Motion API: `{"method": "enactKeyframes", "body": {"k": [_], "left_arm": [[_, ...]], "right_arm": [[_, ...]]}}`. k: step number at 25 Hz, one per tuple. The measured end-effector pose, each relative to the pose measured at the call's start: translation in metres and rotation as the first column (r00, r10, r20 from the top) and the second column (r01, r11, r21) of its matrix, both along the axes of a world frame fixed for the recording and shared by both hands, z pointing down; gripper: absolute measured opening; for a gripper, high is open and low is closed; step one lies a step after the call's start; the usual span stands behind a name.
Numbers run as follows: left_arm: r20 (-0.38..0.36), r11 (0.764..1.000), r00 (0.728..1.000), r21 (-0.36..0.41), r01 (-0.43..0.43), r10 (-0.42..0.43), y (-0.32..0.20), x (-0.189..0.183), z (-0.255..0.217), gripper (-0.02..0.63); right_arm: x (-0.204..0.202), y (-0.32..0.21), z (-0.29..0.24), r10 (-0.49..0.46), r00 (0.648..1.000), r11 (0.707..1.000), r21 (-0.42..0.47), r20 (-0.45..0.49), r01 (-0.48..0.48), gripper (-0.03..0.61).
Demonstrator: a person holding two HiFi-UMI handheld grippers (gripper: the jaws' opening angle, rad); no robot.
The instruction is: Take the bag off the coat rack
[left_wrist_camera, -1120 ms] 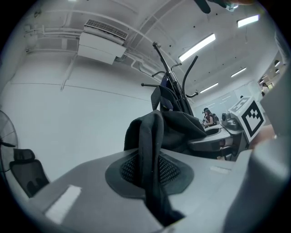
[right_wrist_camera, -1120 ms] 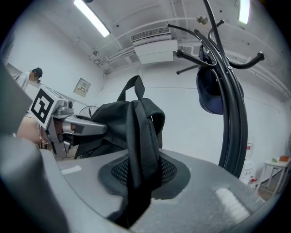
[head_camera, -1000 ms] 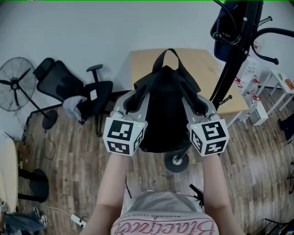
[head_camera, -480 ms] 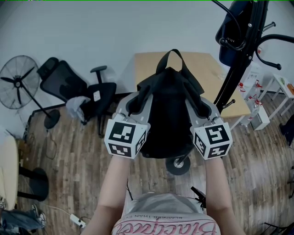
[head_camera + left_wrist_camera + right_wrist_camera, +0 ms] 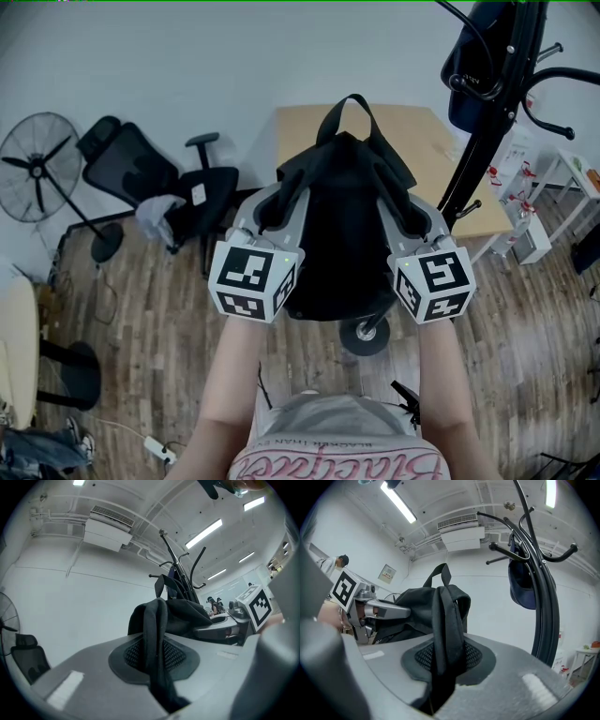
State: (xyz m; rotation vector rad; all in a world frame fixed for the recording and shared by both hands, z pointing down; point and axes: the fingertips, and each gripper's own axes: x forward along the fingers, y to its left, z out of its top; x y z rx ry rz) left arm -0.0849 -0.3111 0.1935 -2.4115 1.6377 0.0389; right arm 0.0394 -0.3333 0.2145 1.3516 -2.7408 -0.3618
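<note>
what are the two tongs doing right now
left tongs: closed on a strap of the black bag
right tongs: closed on the black bag's other strap

We see a wood-plank floor (image 5: 131, 309) carrying a black office chair (image 5: 136, 167), a standing fan (image 5: 37, 169), the coat rack's round base (image 5: 364, 335) and a light wooden worktop (image 5: 422, 141) by the wall. A white power strip (image 5: 157, 451) lies at lower left.

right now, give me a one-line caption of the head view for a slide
Left gripper and right gripper grip the black backpack by its straps, clear of the coat rack at right.
</note>
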Motion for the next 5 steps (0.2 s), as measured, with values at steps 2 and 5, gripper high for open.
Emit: {"method": "enactKeyframes", "body": {"k": [2, 5], "left_arm": [[-0.001, 1.000, 1.000, 0.000, 0.000, 0.000, 0.0003, -0.0001, -0.0006, 0.058], [-0.002, 1.000, 1.000, 0.001, 0.000, 0.000, 0.0008, 0.0006, -0.0015, 0.058]], "right_arm": [[-0.0001, -0.0001, -0.0008, 0.001, 1.000, 1.000, 0.001, 0.003, -0.001, 0.066], [0.0008, 0.0003, -0.0018, 0.006, 1.000, 1.000, 0.001, 0.004, -0.006, 0.066]]}}
